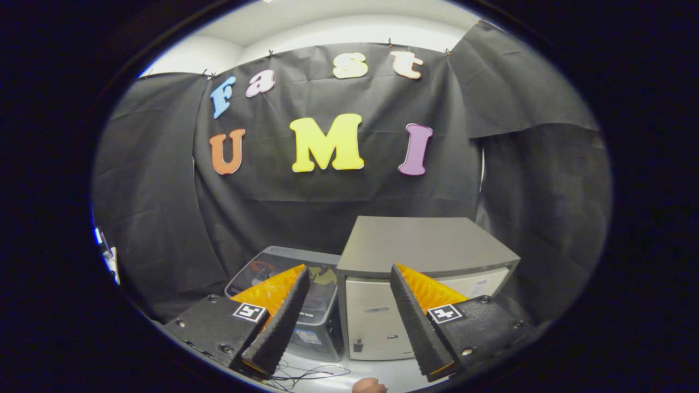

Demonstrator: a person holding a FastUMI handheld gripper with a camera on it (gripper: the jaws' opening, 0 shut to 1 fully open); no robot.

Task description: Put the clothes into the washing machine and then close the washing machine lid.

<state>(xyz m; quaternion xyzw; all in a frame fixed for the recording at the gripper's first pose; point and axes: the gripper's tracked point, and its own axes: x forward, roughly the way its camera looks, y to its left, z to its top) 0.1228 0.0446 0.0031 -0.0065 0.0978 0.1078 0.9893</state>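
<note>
Gripper view: gripper (pixel 349 322) open, fingers partly hide washing machine (pixel 284 305) & cabinet (pixel 420 245).

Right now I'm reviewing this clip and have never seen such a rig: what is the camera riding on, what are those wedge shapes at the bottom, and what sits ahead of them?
The camera rides on a handheld two-finger gripper and looks forward along it. The two wedges are its fingers, spread apart with nothing between them, so it is open and holds nothing. Beyond the fingers two appliances stand side by side against the booth's black cloth wall: a boxy light-coloured unit with a flat grey top, and beside it a lower machine with a dark glossy lid, which lies shut. Thin cables lie on the pale surface in front. Which unit is the washing machine I cannot tell for certain.
</note>
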